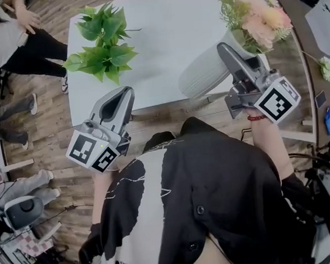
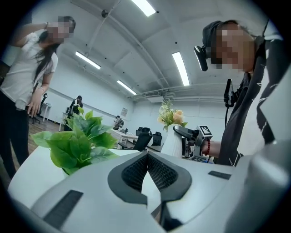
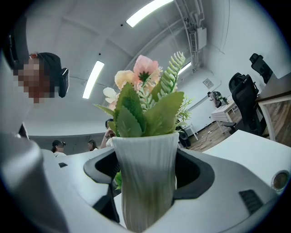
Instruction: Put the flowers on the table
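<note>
Jaws of the right gripper (image 3: 145,169) stand wide and press on both sides of a white ribbed vase (image 1: 201,75), one dark pad against each flank, so the vase is held between them. Pink and cream flowers (image 1: 261,16) with green sprigs and leaves fill the mouth of the vase. In the right gripper view the vase stands upright between the jaws, with its foot below the edge of the picture. In the head view the vase is over the near right part of the white table (image 1: 169,27), close to the near edge; whether its foot touches the top cannot be told. A red bracelet (image 1: 256,117) sits on the wrist behind this gripper.

On the left, the left gripper (image 2: 146,155) has its jaws closed, the ribbed pads meeting at the tips with nothing between them. It points level toward the table from just off the near edge, over the wooden floor (image 1: 47,142).

A leafy green plant (image 1: 100,45) stands on the far left part of the table, well apart from the vase. Beyond the table's far left corner a person (image 1: 12,38) in a light top bends over. Off to the right, a single pale flower (image 1: 325,66) lies on a brown surface.
</note>
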Demonstrator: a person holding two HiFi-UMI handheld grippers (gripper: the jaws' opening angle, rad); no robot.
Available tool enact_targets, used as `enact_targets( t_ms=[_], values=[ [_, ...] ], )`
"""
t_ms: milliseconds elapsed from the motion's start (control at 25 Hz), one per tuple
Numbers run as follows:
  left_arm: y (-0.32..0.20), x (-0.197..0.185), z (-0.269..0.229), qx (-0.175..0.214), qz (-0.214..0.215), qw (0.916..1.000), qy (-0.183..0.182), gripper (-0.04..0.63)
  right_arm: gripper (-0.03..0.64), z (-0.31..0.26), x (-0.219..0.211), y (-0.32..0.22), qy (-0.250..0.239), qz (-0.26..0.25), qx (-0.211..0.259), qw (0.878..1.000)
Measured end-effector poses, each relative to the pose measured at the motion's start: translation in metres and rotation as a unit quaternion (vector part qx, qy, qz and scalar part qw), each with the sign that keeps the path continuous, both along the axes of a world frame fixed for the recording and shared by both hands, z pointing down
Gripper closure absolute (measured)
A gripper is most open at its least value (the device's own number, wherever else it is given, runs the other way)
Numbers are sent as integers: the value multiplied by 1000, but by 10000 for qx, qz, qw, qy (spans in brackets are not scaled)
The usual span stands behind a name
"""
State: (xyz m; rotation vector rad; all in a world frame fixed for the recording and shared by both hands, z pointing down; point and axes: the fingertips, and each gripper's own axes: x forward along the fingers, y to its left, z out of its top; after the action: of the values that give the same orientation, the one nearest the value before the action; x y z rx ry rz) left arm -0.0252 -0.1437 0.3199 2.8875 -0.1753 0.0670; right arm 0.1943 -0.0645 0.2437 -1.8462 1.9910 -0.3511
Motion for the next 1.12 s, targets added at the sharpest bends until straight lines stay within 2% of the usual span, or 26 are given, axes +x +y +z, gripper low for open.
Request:
enact_targets(
  t_ms=[160,320,480,600,760,1120],
  values=[
    [1,-10,5,-147,-301,9994,24,584,261,1,2,-19,-52,-215,15,9998],
    [-2,-9,4,-97,-588,9982,-7,584,261,0,8,-38,-160,-510,16,9986],
    [-7,-3,1,-178,-1036,9944,61,584,261,-4,18,-61,-150,-856,-30,9962],
    [-6,0,7,-237,-1284,9914,-69,584,261,-2,25,-77,-181,-1066,-54,9941],
    [-5,-2,10,-326,-1649,9857,-120,584,261,5,30,-93,-205,-1324,-149,9909],
    [-1,-23,16,-498,-2518,9662,-244,584,261,24,19,-130,-314,-1850,-199,9820]
  ],
)
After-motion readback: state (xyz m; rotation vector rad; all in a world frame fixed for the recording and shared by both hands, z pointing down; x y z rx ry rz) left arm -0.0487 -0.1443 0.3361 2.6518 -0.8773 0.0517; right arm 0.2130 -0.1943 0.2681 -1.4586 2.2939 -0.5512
